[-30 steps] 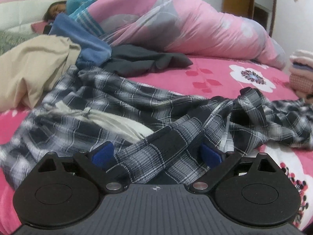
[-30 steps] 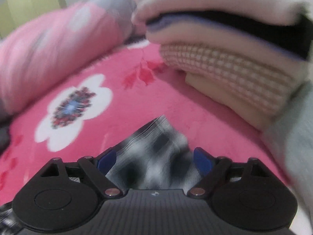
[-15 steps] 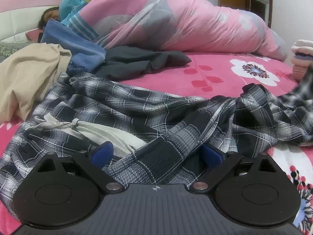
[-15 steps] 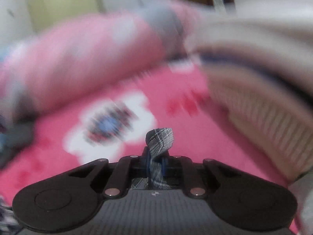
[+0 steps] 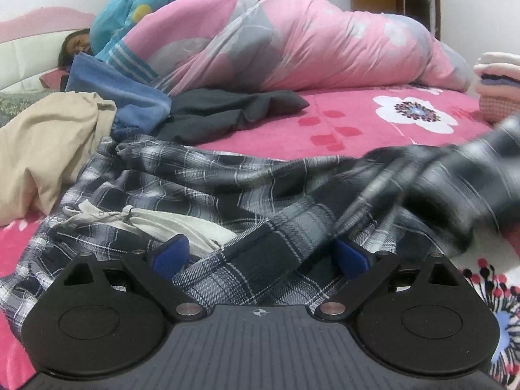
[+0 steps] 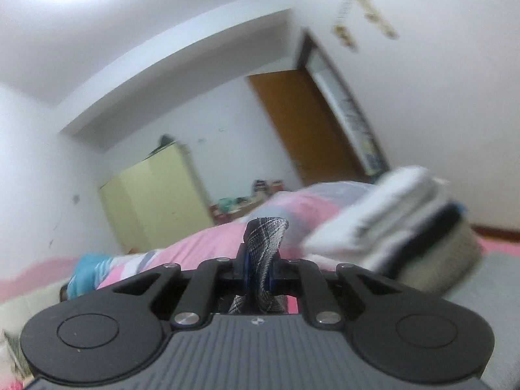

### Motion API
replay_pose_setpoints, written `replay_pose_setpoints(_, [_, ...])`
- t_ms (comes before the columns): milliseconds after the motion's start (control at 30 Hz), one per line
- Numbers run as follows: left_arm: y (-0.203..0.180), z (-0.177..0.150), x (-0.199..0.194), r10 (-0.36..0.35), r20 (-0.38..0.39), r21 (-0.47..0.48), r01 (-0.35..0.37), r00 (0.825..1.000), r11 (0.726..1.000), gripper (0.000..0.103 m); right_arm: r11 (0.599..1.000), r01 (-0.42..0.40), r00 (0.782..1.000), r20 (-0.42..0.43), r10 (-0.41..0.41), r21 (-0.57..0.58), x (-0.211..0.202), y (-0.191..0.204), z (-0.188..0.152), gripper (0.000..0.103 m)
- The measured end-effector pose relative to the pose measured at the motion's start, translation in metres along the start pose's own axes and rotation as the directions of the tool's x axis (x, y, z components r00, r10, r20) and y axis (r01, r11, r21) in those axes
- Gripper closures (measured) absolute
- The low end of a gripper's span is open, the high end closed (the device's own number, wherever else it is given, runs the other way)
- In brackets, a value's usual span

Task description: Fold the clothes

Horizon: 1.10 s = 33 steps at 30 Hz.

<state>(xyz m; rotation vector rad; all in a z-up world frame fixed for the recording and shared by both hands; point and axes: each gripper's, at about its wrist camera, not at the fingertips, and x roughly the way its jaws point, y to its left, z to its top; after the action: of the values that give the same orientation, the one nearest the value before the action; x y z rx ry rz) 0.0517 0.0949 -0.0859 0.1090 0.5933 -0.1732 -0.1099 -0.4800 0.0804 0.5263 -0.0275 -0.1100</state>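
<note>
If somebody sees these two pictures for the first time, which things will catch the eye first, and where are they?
First the big pink quilt, bundled along the far side of the bed over a lying person. Next the black-and-white plaid garment, rumpled across the pink flowered bedspread in the foreground, with the left gripper open astride a fold. In the right wrist view, the right gripper pinches a plaid strip beside a stack of folded clothes.

1. Home bedroom.
2. Bed with pink floral bedspread (image 5: 341, 123) fills the left wrist view; pink padded headboard (image 5: 29, 52) at far left.
3. A person (image 5: 76, 50) lies under a pink and grey quilt (image 5: 292, 42).
4. Loose clothes on the bed; folded stack (image 6: 390, 224) at one side.
5. Pale green wardrobe (image 6: 152, 201), wooden door (image 6: 299, 123), white walls.
</note>
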Motion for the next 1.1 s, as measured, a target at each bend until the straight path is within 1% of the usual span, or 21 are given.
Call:
replay_pose_setpoints(33, [0.000,0.000,0.000,0.000,-0.004,-0.002,0.000,1.000,1.000,0.006,1.000,0.017,1.000,-0.013,-0.016,0.027,-0.001,-0.009,-0.003,0.092])
replay_pose_setpoints(133, [0.000,-0.001,0.000,-0.002,-0.014,-0.009,0.001,1.000,1.000,0.006,0.993,0.069,0.994,-0.086,-0.060,0.100,0.008,-0.034,-0.013,0.092])
replay_pose_setpoints(200, [0.001,-0.001,0.000,-0.004,-0.023,-0.022,0.003,1.000,1.000,0.006,0.991,0.077,0.992,-0.112,-0.065,0.111,0.021,-0.040,-0.015,0.092])
replay_pose_setpoints(233, [0.002,-0.001,0.000,-0.006,-0.029,-0.037,0.005,1.000,0.999,0.006,0.992,0.057,0.993,-0.107,-0.044,0.115,0.026,-0.038,-0.013,0.092])
replay_pose_setpoints(333, [0.005,0.000,-0.001,-0.001,-0.037,-0.057,-0.001,0.999,0.998,0.007,0.994,-0.035,0.998,-0.040,0.039,0.104,0.025,-0.030,-0.004,0.092])
replay_pose_setpoints(400, [0.004,-0.001,-0.005,0.004,-0.036,-0.056,-0.006,0.999,0.998,0.007,0.995,-0.051,0.998,-0.023,0.053,0.084,0.013,-0.028,-0.005,0.092])
replay_pose_setpoints(500, [0.003,-0.001,-0.010,0.000,-0.034,-0.046,-0.002,0.999,0.999,0.007,0.997,-0.021,0.999,-0.047,0.024,0.073,-0.015,-0.042,-0.014,0.092])
replay_pose_setpoints(600, [0.003,0.002,-0.017,-0.011,-0.024,-0.041,0.010,1.000,0.999,0.006,0.993,0.022,0.995,-0.102,-0.010,0.120,-0.052,-0.072,-0.042,0.092])
replay_pose_setpoints(667, [0.003,0.006,-0.023,-0.032,-0.008,-0.050,0.031,0.999,0.998,0.006,0.985,0.084,0.986,-0.156,-0.061,0.149,-0.079,-0.091,-0.069,0.092])
replay_pose_setpoints(700, [0.002,0.009,-0.025,-0.045,0.000,-0.058,0.044,0.999,0.997,0.006,0.981,0.121,0.977,-0.191,-0.091,0.154,-0.086,-0.099,-0.082,0.092])
replay_pose_setpoints(733, [0.002,0.012,-0.026,-0.061,0.006,-0.068,0.061,0.998,0.996,0.006,0.975,0.175,0.961,-0.240,-0.139,0.137,-0.091,-0.104,-0.094,0.092])
replay_pose_setpoints(767, [0.001,0.015,-0.026,-0.078,0.011,-0.078,0.079,0.997,0.994,0.006,0.965,0.242,0.932,-0.301,-0.203,0.098,-0.093,-0.106,-0.105,0.091])
replay_pose_setpoints(800, [0.000,0.019,-0.026,-0.096,0.015,-0.088,0.097,0.995,0.991,0.006,0.951,0.305,0.895,-0.358,-0.267,0.054,-0.095,-0.109,-0.117,0.091])
replay_pose_setpoints(833, [-0.003,0.023,-0.024,-0.115,0.019,-0.093,0.116,0.993,0.989,0.006,0.931,0.364,0.851,-0.410,-0.329,0.007,-0.098,-0.111,-0.128,0.089])
replay_pose_setpoints(867, [-0.006,0.028,-0.022,-0.134,0.022,-0.096,0.135,0.991,0.986,0.006,0.916,0.400,0.813,-0.443,-0.377,-0.045,-0.098,-0.109,-0.134,0.088])
replay_pose_setpoints(900, [-0.009,0.032,-0.020,-0.149,0.026,-0.094,0.151,0.989,0.984,0.006,0.904,0.415,0.786,-0.460,-0.413,-0.101,-0.096,-0.104,-0.136,0.088])
replay_pose_setpoints(933, [-0.015,0.037,-0.018,-0.162,0.032,-0.083,0.164,0.986,0.983,0.006,0.899,0.412,0.781,-0.449,-0.434,-0.152,-0.095,-0.096,-0.133,0.087])
replay_pose_setpoints(1000, [-0.027,0.043,-0.018,-0.184,0.047,-0.050,0.186,0.982,0.981,0.006,0.893,0.374,0.811,-0.379,-0.445,-0.248,-0.095,-0.074,-0.118,0.083])
replay_pose_setpoints(1033, [-0.035,0.046,-0.017,-0.196,0.053,-0.026,0.197,0.979,0.980,0.005,0.891,0.357,0.833,-0.335,-0.440,-0.281,-0.097,-0.065,-0.110,0.073])
replay_pose_setpoints(1067, [-0.043,0.049,-0.017,-0.206,0.058,0.003,0.206,0.977,0.979,0.005,0.893,0.342,0.862,-0.279,-0.422,-0.293,-0.097,-0.057,-0.099,0.061])
replay_pose_setpoints(1100, [-0.052,0.052,-0.015,-0.213,0.064,0.036,0.211,0.975,0.977,0.005,0.899,0.326,0.889,-0.228,-0.397,-0.293,-0.097,-0.051,-0.090,0.059])
